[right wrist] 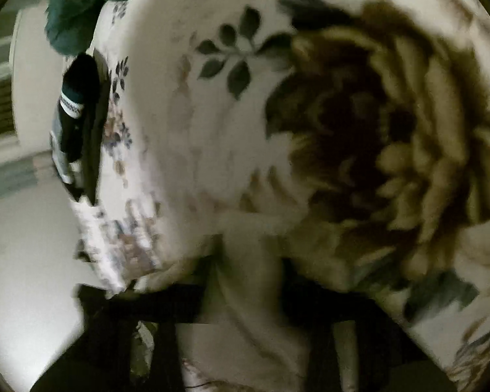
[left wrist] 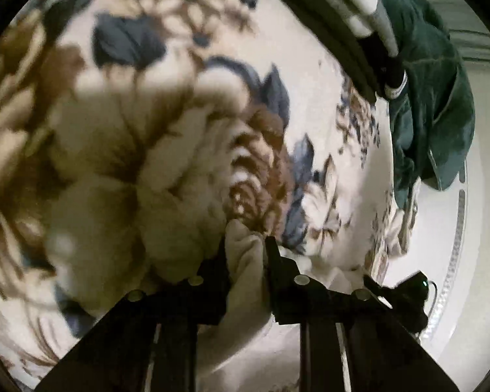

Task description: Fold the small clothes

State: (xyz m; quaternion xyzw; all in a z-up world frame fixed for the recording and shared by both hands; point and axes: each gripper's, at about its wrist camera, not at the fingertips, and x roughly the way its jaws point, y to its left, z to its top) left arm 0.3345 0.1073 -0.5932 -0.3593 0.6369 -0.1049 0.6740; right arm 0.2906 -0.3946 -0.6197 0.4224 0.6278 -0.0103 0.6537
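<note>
A white garment with a large brown, tan and blue flower print (left wrist: 166, 137) fills the left wrist view. My left gripper (left wrist: 245, 248) is shut on a fold of its pale cloth, which bunches between the black fingers (left wrist: 272, 254). The same floral garment (right wrist: 245, 130) fills the blurred right wrist view. My right gripper (right wrist: 245, 274) is shut on a fold of it, with white cloth running down between its black fingers (right wrist: 192, 294). The other gripper's black tip shows low right in the left wrist view (left wrist: 408, 294).
A dark green garment (left wrist: 434, 104) lies crumpled on the white surface (left wrist: 441, 215) at the right, and shows top left in the right wrist view (right wrist: 75, 3). A black-and-white item (right wrist: 78, 111) lies beside the floral cloth's edge, also seen in the left wrist view (left wrist: 375, 16).
</note>
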